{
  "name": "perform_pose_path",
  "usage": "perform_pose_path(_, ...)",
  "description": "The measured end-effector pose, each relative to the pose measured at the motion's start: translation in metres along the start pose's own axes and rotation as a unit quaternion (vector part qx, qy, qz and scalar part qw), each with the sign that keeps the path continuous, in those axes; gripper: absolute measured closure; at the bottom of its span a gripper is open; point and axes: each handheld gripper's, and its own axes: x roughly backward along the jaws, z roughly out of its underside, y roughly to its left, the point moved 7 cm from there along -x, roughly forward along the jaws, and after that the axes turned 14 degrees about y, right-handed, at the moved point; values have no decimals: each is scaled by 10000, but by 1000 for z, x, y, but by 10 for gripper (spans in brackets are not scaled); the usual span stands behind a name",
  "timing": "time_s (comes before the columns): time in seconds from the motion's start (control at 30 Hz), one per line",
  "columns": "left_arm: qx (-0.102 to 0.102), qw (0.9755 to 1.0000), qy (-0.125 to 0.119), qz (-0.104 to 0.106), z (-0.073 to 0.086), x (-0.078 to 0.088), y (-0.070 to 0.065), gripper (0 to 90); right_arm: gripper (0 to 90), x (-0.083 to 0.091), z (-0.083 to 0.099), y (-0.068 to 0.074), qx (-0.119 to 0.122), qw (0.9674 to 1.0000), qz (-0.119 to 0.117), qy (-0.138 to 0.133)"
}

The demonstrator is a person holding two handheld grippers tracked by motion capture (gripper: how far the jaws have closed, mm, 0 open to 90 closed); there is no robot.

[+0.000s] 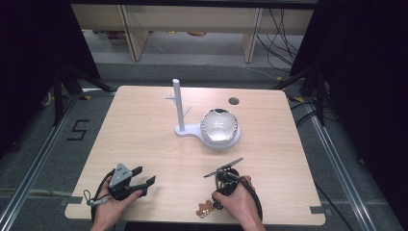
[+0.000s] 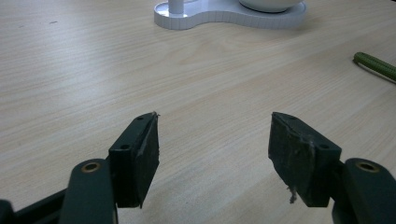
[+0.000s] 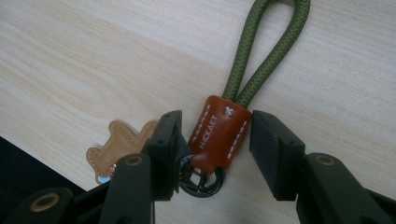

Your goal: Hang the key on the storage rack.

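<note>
Right gripper (image 3: 212,140), jaws spread, is straddling the brown leather tab (image 3: 218,135) of the green cord keychain (image 3: 261,56) near the table edge; off-centre closing risks slipping off.

One light wooden table (image 1: 144,139) holds one white plastic stand with a single upright peg post (image 1: 177,103), one shiny silver bowl (image 1: 220,126), and one keychain with an olive green cord loop (image 3: 261,56), one brown leather tab (image 3: 218,133) and one tan leather charm (image 3: 116,144). Two black two-jaw grippers: left (image 1: 142,177), right (image 3: 212,140).

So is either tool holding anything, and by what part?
Nothing held yet. The right tool brackets the keychain's leather sleeve, jaws not closed; the left tool is open.
</note>
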Motion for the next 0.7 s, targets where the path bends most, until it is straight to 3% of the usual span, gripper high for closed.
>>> perform_pose_path(0.03, 3, 10000, -1, 0, 0, 0, 0, 332, 551, 1, 2, 3, -277, 9995, -26, 119)
perform_pose_path(0.1, 27, 10000, -25, 11, 0, 0, 0, 332, 552, 1, 2, 3, -306, 9994, 32, 155)
perform_pose_path(0.23, 6, 10000, -2, 1, 0, 0, 0, 332, 569, -1, 0, 4, -237, 9994, 84, 242)
perform_pose_path(0.27, 6, 10000, -2, 1, 0, 0, 0, 332, 575, -2, -1, 2, -105, 9996, 217, 171)
perform_pose_path(0.37, 91, 10000, -1, 31, 1, 0, 0, 333, 587, -2, -2, 2, -29, 9994, 280, 218)
perform_pose_path(0.47, -17, 10000, 7, 1, 1, 0, 2, 334, 599, -2, -1, 1, -11, 9993, 306, 231)
perform_pose_path(0.6, -8, 10000, -4, 5, 1, 0, 1, 334, 663, -1, 1, 0, 93, 9986, 406, 334)
perform_pose_path(0.63, 121, 9999, -2, 7, 2, 0, 0, 335, 666, -1, 1, 0, 27, 9986, 389, 353)
perform_pose_path(0.7, 102, 9999, -4, 33, 2, -1, 0, 335, 665, -1, 1, -2, 135, 9983, 449, 352)
